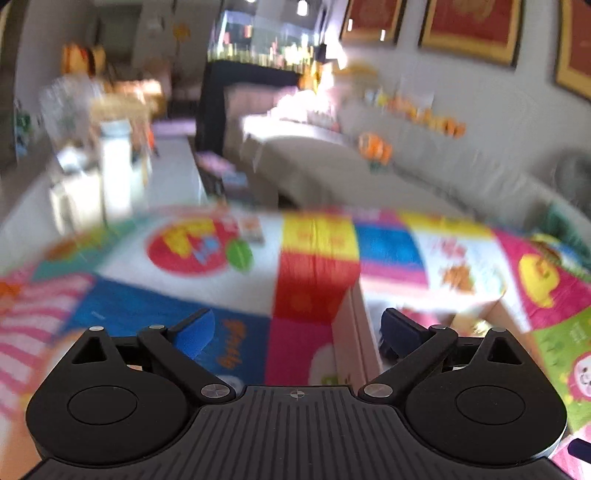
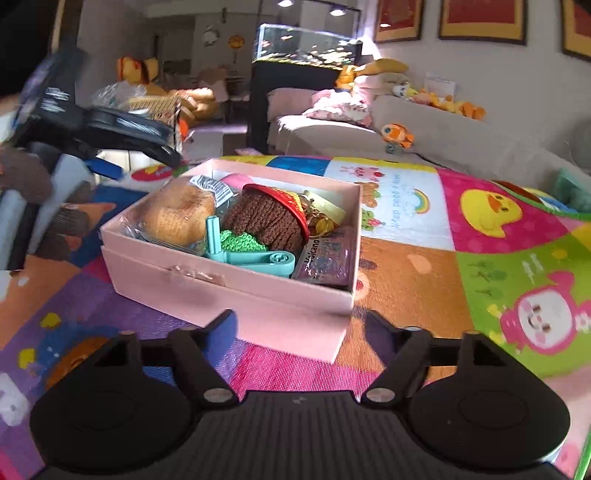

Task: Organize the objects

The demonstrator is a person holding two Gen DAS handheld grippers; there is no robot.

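1 pink box (image 2: 236, 291) sits on the colourful cartoon mat (image 2: 424, 273), just ahead of the right gripper (image 2: 299, 328), whose jaws are spread wide and empty. Inside: 1 wrapped bun (image 2: 177, 216), 1 brown crochet piece (image 2: 266, 221), 1 teal plastic tool (image 2: 251, 256), 1 purple packet (image 2: 327, 262). The left gripper (image 1: 295, 328) is also wide, holding nothing; its view's super blurry.

Room: I'm in a living room | wall (image 2: 498, 70): pale, hung with red pictures in gold frames (image 2: 482, 20) | sofa (image 2: 424, 136): beige, along the wall, plush toys on it | fish tank (image 2: 306, 46): lit, on a dark stand | play mat (image 2: 498, 229): bright patchwork underfoot | light: ceiling spots (image 2: 337, 12) on, left view blurred
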